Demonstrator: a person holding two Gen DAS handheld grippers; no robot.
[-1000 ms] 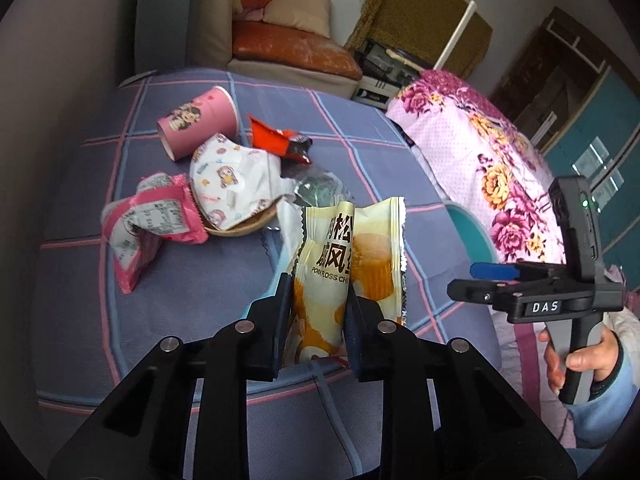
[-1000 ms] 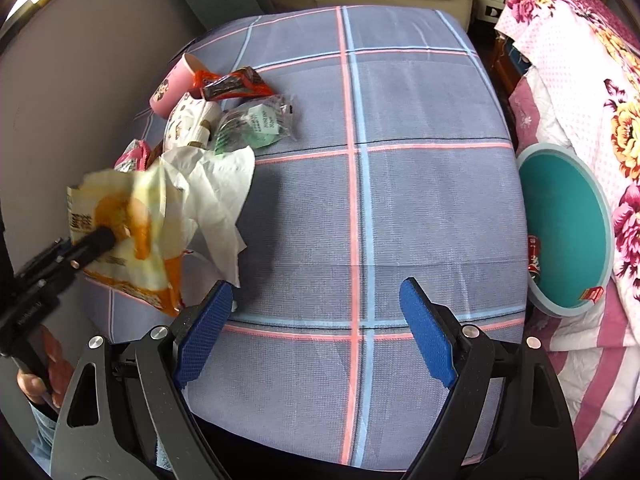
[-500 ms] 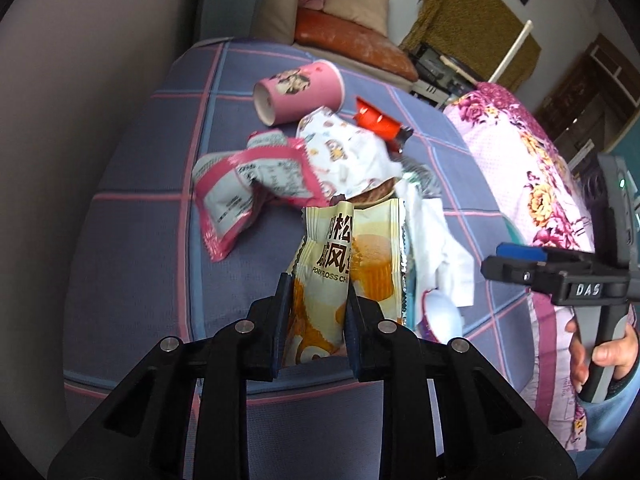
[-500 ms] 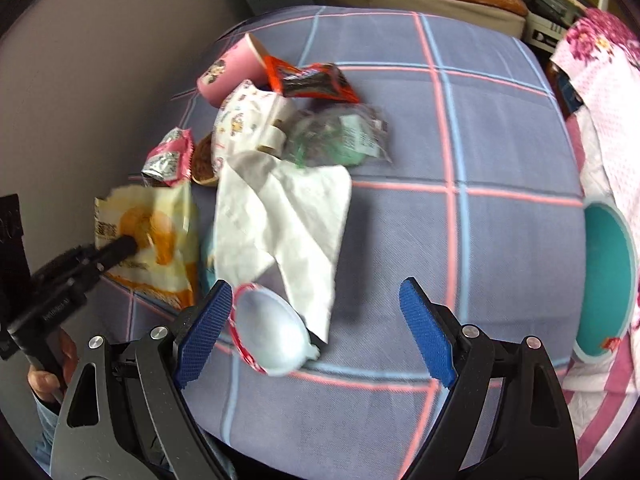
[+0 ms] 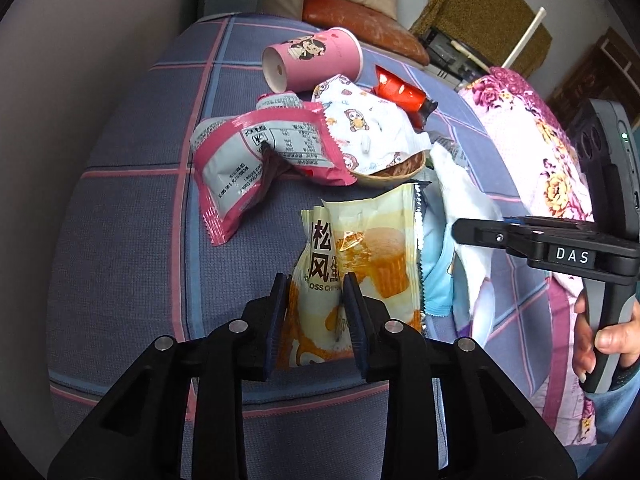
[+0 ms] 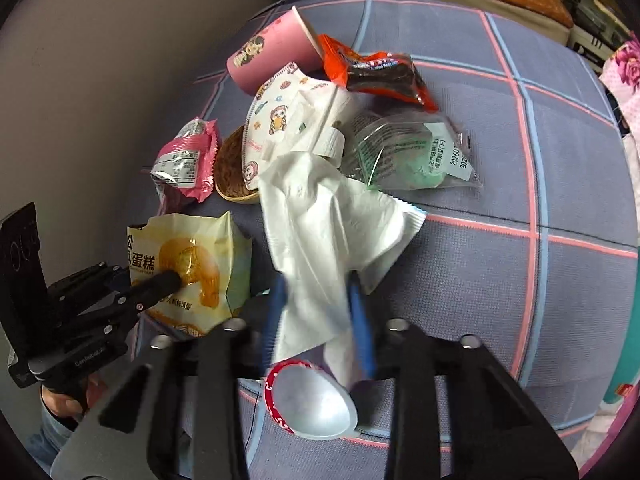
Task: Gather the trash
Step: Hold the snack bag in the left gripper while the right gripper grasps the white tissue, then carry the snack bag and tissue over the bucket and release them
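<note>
Left gripper (image 5: pixel 314 294) clamped on yellow-and-white cake wrapper (image 5: pixel 360 268), held just beside crumpled white tissue (image 6: pixel 324 232). Right gripper (image 6: pixel 318 308) narrowed around tissue's lower edge, blue pads (image 6: pixel 276 312) blurred. Beyond tissue on blue plaid-covered table (image 6: pixel 500 184): cartoon-printed face mask (image 6: pixel 280 120), pink paper cup (image 6: pixel 268 56), red snack packet (image 6: pixel 372 68), clear green-tinted bag (image 6: pixel 412 152). Left of tissue: pink-and-white wrapper (image 6: pixel 186 160).

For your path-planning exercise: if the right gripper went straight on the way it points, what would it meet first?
The white tissue: it already lies between the right gripper's fingers, which look closed on it. Beyond it is the clear wrapper, though depth is uncertain.
</note>
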